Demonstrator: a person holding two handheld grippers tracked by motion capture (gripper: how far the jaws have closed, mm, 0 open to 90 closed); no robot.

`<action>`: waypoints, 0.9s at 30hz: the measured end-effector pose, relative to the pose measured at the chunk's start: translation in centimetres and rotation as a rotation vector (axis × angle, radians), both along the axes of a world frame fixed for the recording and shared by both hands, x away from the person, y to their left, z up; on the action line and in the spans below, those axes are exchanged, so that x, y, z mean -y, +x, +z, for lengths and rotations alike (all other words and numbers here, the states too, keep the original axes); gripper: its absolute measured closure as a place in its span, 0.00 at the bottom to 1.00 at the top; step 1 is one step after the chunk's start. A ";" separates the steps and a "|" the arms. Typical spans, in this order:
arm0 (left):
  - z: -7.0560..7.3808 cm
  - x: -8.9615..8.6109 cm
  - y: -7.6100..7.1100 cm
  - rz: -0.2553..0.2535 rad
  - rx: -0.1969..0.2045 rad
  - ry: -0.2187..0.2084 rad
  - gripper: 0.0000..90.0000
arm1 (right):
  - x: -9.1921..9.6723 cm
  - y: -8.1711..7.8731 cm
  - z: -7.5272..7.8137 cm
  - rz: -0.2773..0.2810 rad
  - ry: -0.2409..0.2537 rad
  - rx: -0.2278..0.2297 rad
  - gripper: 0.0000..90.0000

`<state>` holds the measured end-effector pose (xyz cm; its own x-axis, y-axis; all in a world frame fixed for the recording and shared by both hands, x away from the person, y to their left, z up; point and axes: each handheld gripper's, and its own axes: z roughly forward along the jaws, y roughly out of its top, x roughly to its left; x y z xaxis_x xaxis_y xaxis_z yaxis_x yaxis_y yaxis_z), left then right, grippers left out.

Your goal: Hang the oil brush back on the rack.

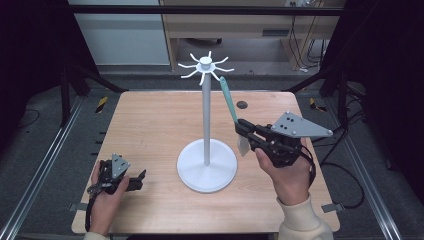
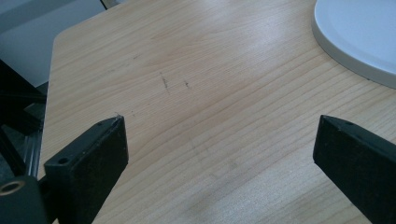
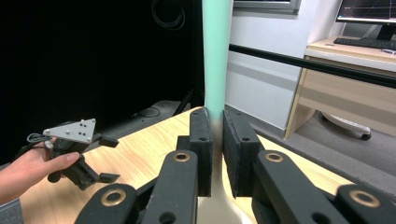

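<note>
A kitchen utensil with a teal handle (image 1: 228, 100) and a pale, whitish lower end is held upright and slightly tilted above the wooden table (image 1: 150, 125), just to the right of the white hook stand (image 1: 206, 120). Its handle tip reaches up close to one of the curved hooks at the stand's crown, though whether it touches cannot be told. The right gripper (image 1: 243, 131) pinches the utensil near where the teal meets the pale part; in the right gripper view the two black jaws press on it from both sides, the teal handle (image 3: 216, 56) rising straight up between them. The stand's round base sits mid-table. The left gripper (image 1: 141, 178) rests low at the near left edge, its jaws spread wide over bare wood (image 2: 196, 93), beside the base rim (image 2: 359, 42).
</note>
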<state>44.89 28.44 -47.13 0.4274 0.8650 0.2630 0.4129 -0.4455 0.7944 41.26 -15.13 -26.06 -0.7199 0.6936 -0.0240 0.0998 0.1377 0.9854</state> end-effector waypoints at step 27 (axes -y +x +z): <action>-0.1 0.2 0.0 -0.005 -0.005 0.009 0.03 | -1.3 1.4 -0.5 0.002 0.005 -0.022 0.92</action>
